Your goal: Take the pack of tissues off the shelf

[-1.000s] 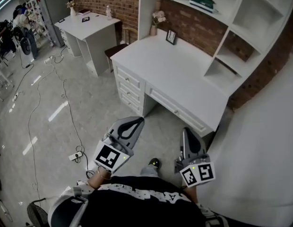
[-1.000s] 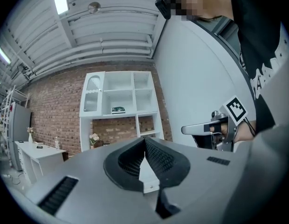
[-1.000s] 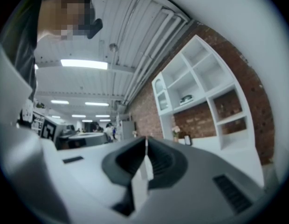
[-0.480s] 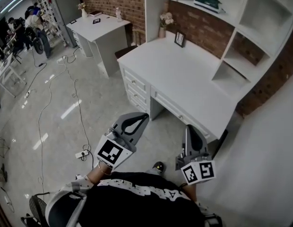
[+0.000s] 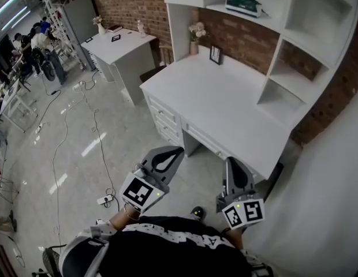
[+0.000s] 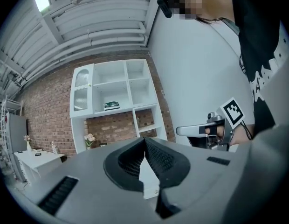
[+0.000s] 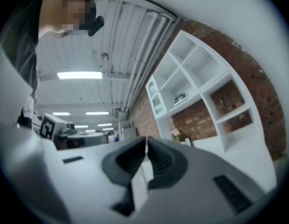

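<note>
The green pack of tissues point(image 5: 243, 5) lies on an upper shelf of the white shelf unit point(image 5: 317, 39) above the white desk point(image 5: 225, 105); it also shows small in the left gripper view as the pack point(image 6: 112, 106) and in the right gripper view as the pack point(image 7: 180, 97). My left gripper point(image 5: 168, 153) and right gripper point(image 5: 232, 165) are held low near my body, well short of the desk. Both are shut with nothing between the jaws, which meet in the left gripper view point(image 6: 145, 143) and the right gripper view point(image 7: 146, 143).
A flower vase point(image 5: 194, 34) and a small picture frame point(image 5: 215, 55) stand at the desk's back. A second white desk point(image 5: 118, 45) stands to the left. Cables and a power strip point(image 5: 105, 199) lie on the floor. A white wall point(image 5: 335, 201) rises at the right.
The view has shifted slightly, and the desk and shelves sit a little differently in frame. Both grippers stay shut and held in about the same place before me.
</note>
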`<state>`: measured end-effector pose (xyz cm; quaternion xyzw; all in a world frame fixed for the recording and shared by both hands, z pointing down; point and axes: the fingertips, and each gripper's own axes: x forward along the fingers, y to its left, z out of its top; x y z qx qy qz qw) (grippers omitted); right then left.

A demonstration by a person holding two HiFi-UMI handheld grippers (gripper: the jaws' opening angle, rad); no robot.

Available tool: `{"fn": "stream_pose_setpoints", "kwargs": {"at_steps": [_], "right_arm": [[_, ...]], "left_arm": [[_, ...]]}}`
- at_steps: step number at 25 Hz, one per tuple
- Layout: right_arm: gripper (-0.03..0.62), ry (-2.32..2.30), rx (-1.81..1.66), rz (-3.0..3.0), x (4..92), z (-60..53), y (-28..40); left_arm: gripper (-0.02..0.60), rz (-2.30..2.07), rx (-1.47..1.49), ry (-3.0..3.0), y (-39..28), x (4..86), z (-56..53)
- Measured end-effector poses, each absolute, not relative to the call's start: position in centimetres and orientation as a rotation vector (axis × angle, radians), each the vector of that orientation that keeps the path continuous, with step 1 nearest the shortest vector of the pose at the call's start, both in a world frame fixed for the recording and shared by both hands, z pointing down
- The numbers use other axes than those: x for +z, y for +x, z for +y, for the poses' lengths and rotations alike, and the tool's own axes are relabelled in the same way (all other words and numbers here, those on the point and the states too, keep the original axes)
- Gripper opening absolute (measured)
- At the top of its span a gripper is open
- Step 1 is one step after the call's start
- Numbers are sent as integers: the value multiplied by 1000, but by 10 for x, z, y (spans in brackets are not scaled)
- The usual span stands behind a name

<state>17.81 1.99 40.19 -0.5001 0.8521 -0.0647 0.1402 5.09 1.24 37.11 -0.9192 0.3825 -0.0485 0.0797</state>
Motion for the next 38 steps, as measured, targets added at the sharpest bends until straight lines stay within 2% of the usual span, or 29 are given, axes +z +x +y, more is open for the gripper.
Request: {"fn": "stream_pose_setpoints", "kwargs": {"at_steps": [17,38], "right_arm": [[32,-1514,-197,2485,414,-12,229],[32,-1510,-86,2515,395,-65,218]], "left_arm": [[35,1198,-135,-2811,87,387,-33],[35,1137,-1,-2763,78,376,-91]]}}
